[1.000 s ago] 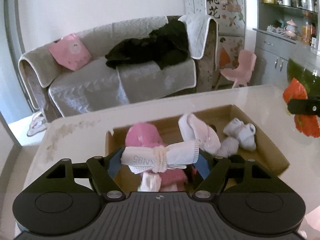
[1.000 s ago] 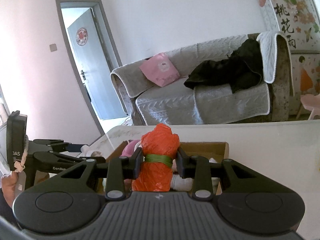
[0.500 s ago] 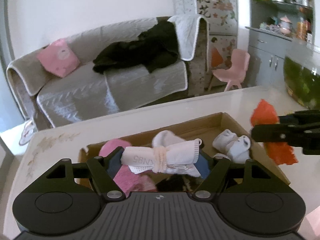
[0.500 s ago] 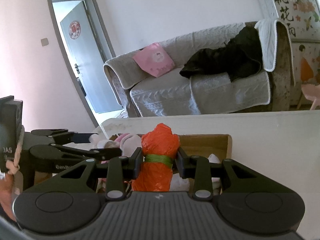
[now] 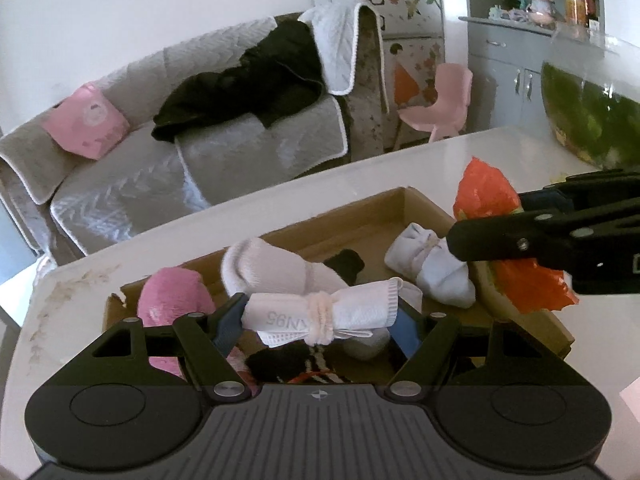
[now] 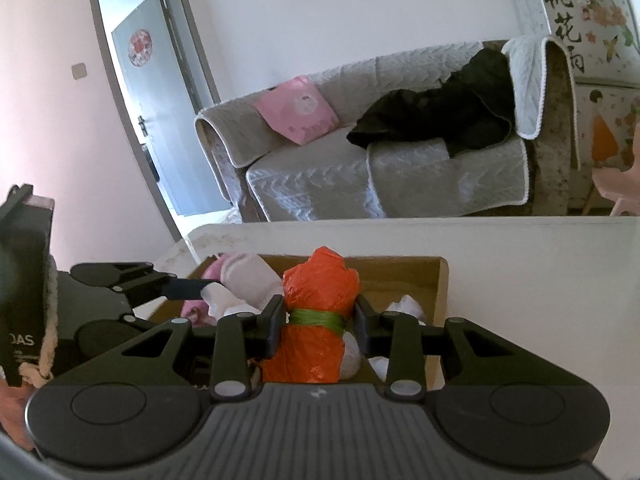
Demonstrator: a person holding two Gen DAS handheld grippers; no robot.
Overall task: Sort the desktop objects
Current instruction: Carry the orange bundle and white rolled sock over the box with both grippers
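Observation:
My left gripper [image 5: 320, 316] is shut on a rolled white KN95 mask [image 5: 320, 314] tied with a pale band, held above an open cardboard box [image 5: 360, 216]. My right gripper [image 6: 318, 320] is shut on an orange plastic bag bundle [image 6: 320, 284] tied with a green band, held over the box's right side [image 6: 440, 280]. The bundle also shows in the left wrist view [image 5: 486, 192]. Inside the box lie a pink sock roll [image 5: 172, 300], white sock rolls [image 5: 272, 268] and a white bundle [image 5: 432, 256].
The box sits on a white table [image 5: 360, 176]. A grey sofa [image 5: 200, 152] with a pink cushion and dark clothes stands behind. A glass fish tank [image 5: 592, 120] is at the table's right. A door [image 6: 160, 120] is at the left.
Both grippers have moved closer over the box, each still holding its bundle. The right gripper with the orange bundle has come further in from the right in the left wrist view.

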